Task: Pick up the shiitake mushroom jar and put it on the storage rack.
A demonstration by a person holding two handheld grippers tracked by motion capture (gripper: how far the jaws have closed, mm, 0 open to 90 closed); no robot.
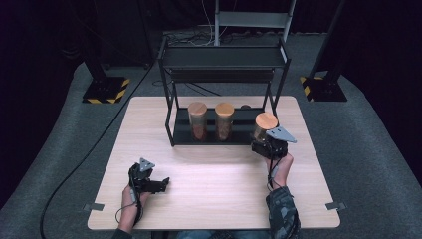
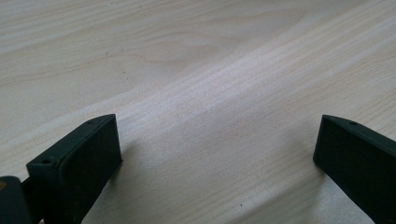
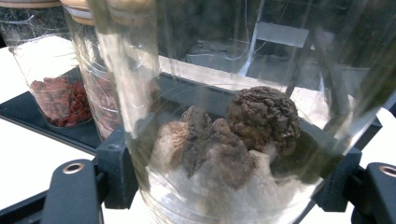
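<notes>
The right hand-held gripper is clamped on a glass jar with a wooden lid, holding it at the right front corner of the black rack, just off its lower shelf. Dark wrinkled lumps lie inside the jar. Two more jars stand side by side on the lower shelf. The left hand-held gripper rests low on the table, its jaws wide apart with nothing between them.
</notes>
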